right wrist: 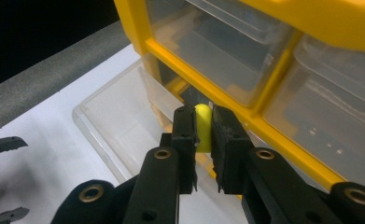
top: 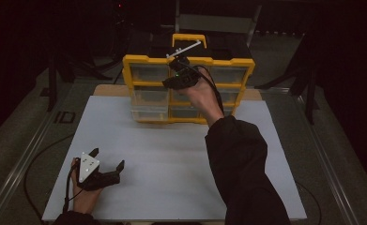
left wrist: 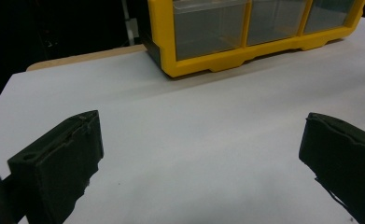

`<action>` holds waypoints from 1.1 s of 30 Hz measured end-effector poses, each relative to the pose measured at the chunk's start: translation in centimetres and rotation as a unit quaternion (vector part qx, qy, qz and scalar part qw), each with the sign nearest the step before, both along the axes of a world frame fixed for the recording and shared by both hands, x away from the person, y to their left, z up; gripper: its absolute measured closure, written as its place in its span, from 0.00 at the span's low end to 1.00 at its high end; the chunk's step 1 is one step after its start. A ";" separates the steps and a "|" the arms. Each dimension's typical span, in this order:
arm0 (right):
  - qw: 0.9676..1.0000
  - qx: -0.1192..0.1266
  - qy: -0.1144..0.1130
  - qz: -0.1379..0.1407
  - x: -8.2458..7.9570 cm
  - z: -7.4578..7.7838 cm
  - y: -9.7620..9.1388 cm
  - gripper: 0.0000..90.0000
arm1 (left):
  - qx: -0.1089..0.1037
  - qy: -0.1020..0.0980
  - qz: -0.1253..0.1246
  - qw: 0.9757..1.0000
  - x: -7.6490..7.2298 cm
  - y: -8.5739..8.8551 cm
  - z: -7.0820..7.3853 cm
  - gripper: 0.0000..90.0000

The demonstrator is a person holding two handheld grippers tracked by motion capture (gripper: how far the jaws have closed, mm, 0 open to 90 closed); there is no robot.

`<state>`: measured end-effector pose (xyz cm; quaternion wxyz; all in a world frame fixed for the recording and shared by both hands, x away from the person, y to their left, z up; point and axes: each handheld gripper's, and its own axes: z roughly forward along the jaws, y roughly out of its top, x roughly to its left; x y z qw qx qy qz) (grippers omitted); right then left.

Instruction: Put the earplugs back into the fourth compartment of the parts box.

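High view shows a yellow drawer cabinet (top: 188, 86) standing at the far side of a white bench (top: 162, 154), with the right gripper (top: 181, 77) held up against its front, the person's dark-sleeved right arm (top: 240, 159) reaching across the bench to it. Right gripper view looks along that gripper's fingers (right wrist: 186, 135), which stand narrow and are clamped on a small yellow piece (right wrist: 202, 133); the piece sits between the pads, just in front of the cabinet's yellow frame. Just beside and below it, a clear drawer (right wrist: 119, 126) is pulled out of the cabinet over the bench, with nothing visible in the part of it that shows. The other clear drawers in the rows above are pushed in. Well apart from the cabinet, at the near left of the bench, the left gripper (top: 107, 159) rests low in the person's left hand (top: 85, 197). Left gripper view shows its fingers (left wrist: 63, 158) spread wide with bare bench between them and the cabinet's lower left corner far ahead.
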<state>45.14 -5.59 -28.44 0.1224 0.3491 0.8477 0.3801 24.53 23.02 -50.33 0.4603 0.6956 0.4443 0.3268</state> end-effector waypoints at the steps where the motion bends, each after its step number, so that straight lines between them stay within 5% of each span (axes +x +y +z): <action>1: 1.000 0.001 0.001 -0.001 0.0 0.0 0.1 0.89 | 0.000 0.000 0.000 1.000 0.0 0.0 0.0 0.01; 33: 1.000 -0.004 0.008 0.030 -0.6 -1.8 3.8 0.88 | -0.003 -0.002 -0.001 1.000 0.0 0.0 0.0 0.01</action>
